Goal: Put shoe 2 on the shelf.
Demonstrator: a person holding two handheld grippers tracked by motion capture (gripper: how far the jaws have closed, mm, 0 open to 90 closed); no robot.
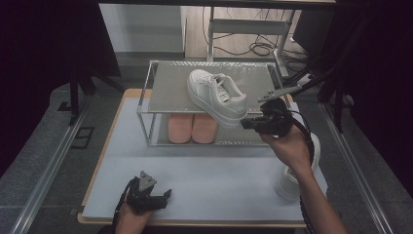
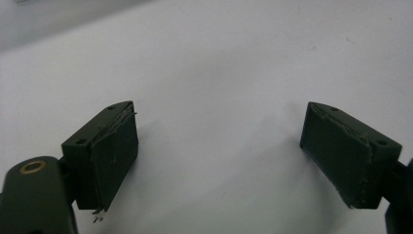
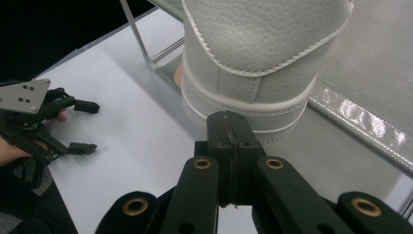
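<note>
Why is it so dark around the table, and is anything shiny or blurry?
High view: light falls on the table and shoe; the room's edges are black. Right gripper view: glare streaks the rack edge; the shoe's leather is sharp. Left gripper view: the table is soft, the open left gripper casts faint shadows.

Left gripper (image 1: 160, 199) jaws spread wide, right gripper (image 1: 247, 124) jaws closed
</note>
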